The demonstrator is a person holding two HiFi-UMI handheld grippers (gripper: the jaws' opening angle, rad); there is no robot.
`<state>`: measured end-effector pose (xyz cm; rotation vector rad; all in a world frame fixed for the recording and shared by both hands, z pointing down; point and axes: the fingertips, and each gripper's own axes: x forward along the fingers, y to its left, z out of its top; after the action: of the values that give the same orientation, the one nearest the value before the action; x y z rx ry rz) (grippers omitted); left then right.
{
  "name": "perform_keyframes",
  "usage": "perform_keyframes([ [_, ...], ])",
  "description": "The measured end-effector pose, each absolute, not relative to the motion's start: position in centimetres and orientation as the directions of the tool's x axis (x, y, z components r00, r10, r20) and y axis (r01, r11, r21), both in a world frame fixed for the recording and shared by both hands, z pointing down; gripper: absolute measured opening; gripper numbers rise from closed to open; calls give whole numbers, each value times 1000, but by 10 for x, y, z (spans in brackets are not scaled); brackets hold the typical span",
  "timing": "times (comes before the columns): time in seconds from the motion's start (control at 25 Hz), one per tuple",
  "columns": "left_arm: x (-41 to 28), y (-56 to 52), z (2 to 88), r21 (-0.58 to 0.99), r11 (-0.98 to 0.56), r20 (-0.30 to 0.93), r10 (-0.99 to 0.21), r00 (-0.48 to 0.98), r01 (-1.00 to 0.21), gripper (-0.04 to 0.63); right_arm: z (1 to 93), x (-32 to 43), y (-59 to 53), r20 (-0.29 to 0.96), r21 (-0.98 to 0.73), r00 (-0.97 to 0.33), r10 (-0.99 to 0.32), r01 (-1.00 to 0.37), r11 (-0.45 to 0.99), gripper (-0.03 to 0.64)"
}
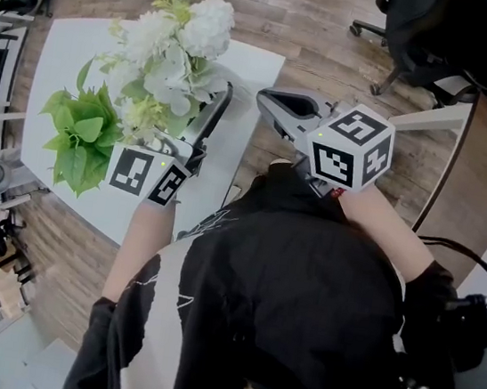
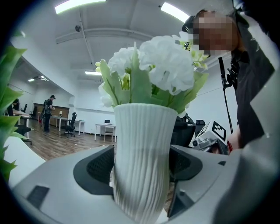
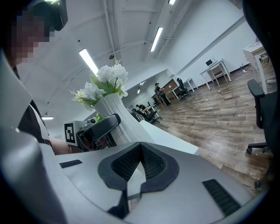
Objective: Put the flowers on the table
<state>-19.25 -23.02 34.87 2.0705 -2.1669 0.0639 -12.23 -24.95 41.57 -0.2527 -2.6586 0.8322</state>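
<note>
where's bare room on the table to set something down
Bare: the far left corner of the table, beyond the green plant, and the strip right of the flowers to the edge. Crowded where plant and flowers meet.

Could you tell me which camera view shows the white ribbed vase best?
Left gripper view: the white ribbed vase fills the centre, ribs clear. Head view largely hides it under white flowers; right gripper view shows it small.
</note>
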Motion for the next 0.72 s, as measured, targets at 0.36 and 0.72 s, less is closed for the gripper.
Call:
perform_keyframes([
  [0.36,-190,-230,354,52,62,177,-983,-52,-997,396,426,-116,-257,297,-608,-919,259,28,794,12],
  [0.72,-189,-226,352,52,76,181,-981,-65,-996,396,427,-115,-254,288,-610,-914,286,55,791,12],
])
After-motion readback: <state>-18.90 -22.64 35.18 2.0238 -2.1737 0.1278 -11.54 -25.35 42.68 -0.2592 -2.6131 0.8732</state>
